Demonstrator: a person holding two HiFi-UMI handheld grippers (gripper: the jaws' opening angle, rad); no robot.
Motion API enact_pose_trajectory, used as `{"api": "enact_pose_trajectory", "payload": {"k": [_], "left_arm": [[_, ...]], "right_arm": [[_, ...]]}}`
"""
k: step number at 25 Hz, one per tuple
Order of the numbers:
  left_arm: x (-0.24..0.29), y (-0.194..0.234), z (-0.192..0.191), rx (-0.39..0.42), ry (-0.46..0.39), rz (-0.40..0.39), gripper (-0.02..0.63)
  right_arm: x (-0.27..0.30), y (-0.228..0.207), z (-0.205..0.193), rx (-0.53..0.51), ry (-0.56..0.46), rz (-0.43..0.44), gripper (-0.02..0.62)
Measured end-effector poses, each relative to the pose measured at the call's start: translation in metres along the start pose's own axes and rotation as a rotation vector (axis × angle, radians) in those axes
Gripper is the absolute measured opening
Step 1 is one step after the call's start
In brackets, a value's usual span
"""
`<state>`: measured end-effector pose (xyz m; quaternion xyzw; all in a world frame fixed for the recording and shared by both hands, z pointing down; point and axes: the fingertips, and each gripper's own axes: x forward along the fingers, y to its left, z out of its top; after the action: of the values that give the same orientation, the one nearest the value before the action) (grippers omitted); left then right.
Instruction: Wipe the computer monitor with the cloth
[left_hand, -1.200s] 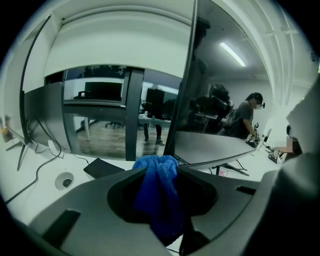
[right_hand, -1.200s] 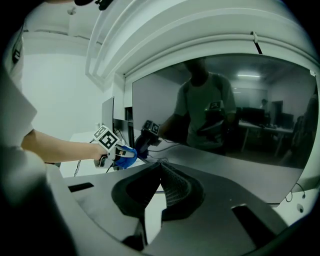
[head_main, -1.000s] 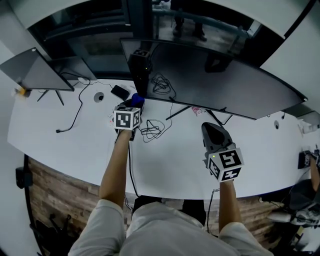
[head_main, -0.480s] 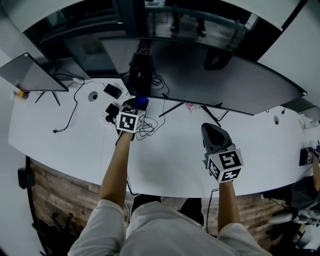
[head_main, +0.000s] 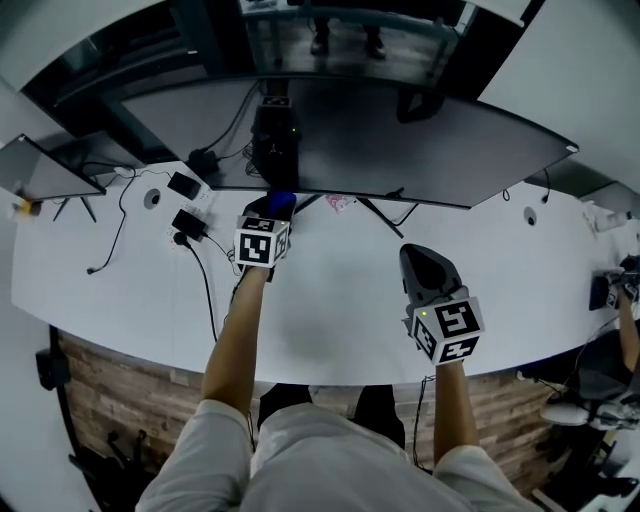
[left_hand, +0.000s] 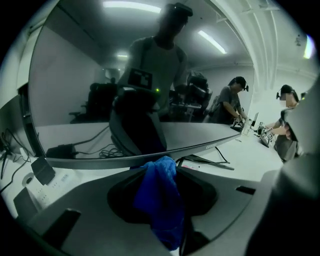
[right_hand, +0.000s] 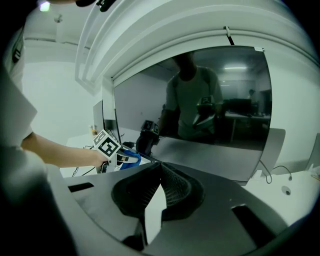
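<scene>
White desk (head_main: 330, 330); left gripper (head_main: 277, 207) pinches blue cloth (left_hand: 159, 195) at bottom edge of monitor (head_main: 420, 140).

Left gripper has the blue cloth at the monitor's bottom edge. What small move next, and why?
Probably lift the left gripper and press the blue cloth onto the monitor: the cloth is clamped, but its top reaches only the screen's lower edge.

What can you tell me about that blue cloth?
The blue cloth looks soft and crumpled, bunched into a lump rather than spread flat. The left gripper is shut on it, so its folds poke out between the jaws. Its top sits right by the lower edge of the dark monitor; whether it touches can't be told.
</scene>
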<state>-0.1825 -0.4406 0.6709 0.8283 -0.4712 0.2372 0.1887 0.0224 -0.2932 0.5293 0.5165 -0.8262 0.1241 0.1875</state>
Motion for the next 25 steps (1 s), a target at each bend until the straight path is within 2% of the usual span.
{"api": "enact_pose_trajectory", "payload": {"k": [4,11,14,18,25], "left_arm": [[0.016,-0.041,0.007,-0.012,-0.012,-0.022,0.13],[0.051,-0.127,0.02,0.021,-0.046,-0.048,0.13],[0.067,-0.169,0.027,0.04,-0.08,-0.058,0.13],[0.086,-0.219,0.036,0.026,-0.126,-0.073,0.13],[0.116,-0.305,0.052,-0.015,-0.161,-0.121,0.13]], "right_arm": [[-0.023,-0.034,-0.013,0.019,0.009,-0.013,0.014],[-0.057,-0.096,-0.04,0.054,0.014,-0.041,0.014],[-0.072,-0.128,-0.052,0.071,0.013,-0.062,0.014],[-0.093,-0.164,-0.067,0.088,0.012,-0.076,0.014],[-0.126,-0.211,-0.08,0.029,0.026,-0.083,0.014]]}}
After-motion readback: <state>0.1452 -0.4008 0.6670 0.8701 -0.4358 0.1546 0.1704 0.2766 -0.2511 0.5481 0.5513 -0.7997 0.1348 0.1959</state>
